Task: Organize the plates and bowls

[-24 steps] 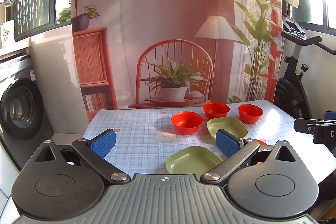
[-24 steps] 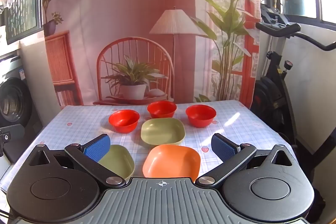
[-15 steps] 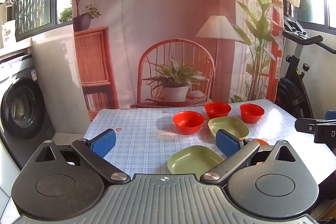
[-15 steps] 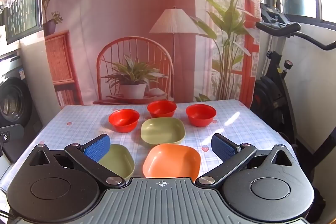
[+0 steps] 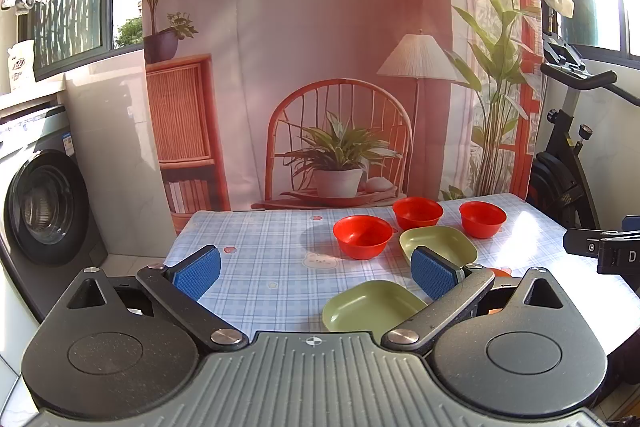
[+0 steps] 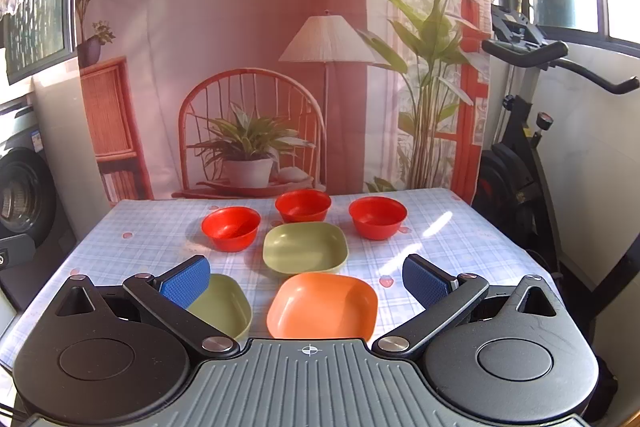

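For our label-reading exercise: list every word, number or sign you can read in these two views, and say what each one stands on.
"D": white letter on the right gripper's black body, at the left view's edge; any further letters are cut off.
Blue sticker on the washing machine: too small to read.
White bag on the window ledge: dark print, blurred.
Bowls, plates and tablecloth: no text.

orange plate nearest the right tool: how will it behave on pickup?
The orange plate looks like thin matte plastic, so probably light and stiff. Its raised, rounded rim should suit an edge pinch. Sitting flat on the tablecloth, it would likely slide rather than tip if nudged.
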The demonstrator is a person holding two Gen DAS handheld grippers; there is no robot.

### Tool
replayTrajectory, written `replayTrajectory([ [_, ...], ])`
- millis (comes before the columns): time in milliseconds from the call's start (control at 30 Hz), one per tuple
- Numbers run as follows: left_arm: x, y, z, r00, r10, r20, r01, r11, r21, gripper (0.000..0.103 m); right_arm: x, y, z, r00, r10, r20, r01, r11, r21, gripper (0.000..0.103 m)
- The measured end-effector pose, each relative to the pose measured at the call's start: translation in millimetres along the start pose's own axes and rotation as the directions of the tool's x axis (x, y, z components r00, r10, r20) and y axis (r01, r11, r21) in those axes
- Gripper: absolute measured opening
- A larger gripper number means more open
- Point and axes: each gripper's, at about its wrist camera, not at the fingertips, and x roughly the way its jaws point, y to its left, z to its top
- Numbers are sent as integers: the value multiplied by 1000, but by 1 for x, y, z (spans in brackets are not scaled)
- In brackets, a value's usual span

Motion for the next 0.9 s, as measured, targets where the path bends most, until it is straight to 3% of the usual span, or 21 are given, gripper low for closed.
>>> replayTrajectory([
  [900, 1, -1, -2, 1000, -4, -4, 4, 1000, 1, 102, -1, -1, 1, 1000, 1, -3, -1, 1000, -1, 103],
])
